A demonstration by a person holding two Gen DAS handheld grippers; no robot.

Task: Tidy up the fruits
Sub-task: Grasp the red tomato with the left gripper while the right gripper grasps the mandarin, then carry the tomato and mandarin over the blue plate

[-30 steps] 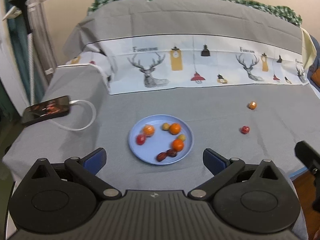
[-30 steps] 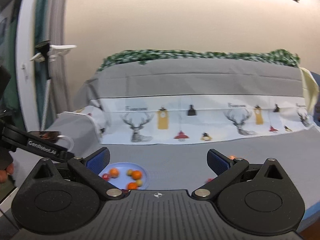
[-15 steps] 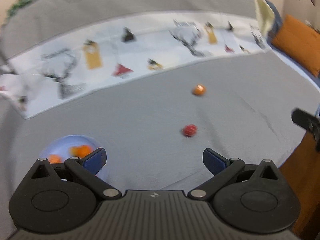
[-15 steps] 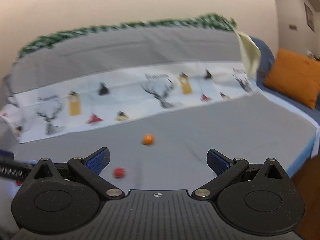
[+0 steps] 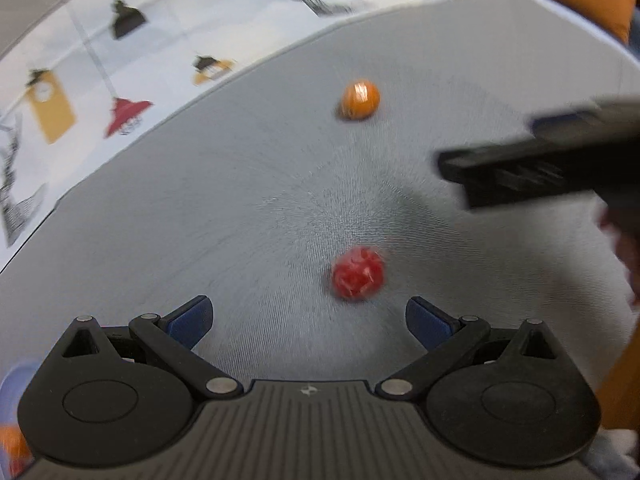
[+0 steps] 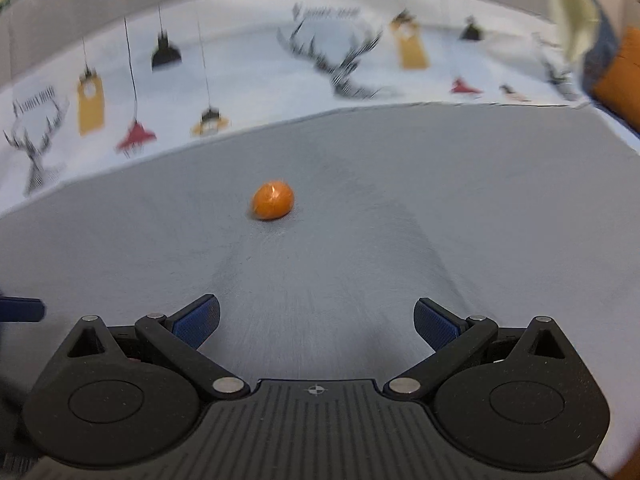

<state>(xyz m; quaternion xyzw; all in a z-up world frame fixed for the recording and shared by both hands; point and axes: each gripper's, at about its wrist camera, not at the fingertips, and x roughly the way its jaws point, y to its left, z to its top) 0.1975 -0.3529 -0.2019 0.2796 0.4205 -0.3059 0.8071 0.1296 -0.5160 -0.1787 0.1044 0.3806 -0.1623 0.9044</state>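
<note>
Left wrist view: your left gripper (image 5: 308,316) is spread wide and empty, red fruit (image 5: 357,278) just ahead at 1 o'clock. Right gripper (image 6: 316,320), likewise spread and empty, faces the orange fruit (image 6: 273,200) at 11 o'clock. Both look light, round, roll-prone; pinch across the middle, gently.

Grey bedsheet (image 6: 460,208), white deer-print fabric band (image 6: 260,64), orange cushion (image 6: 622,84)
</note>
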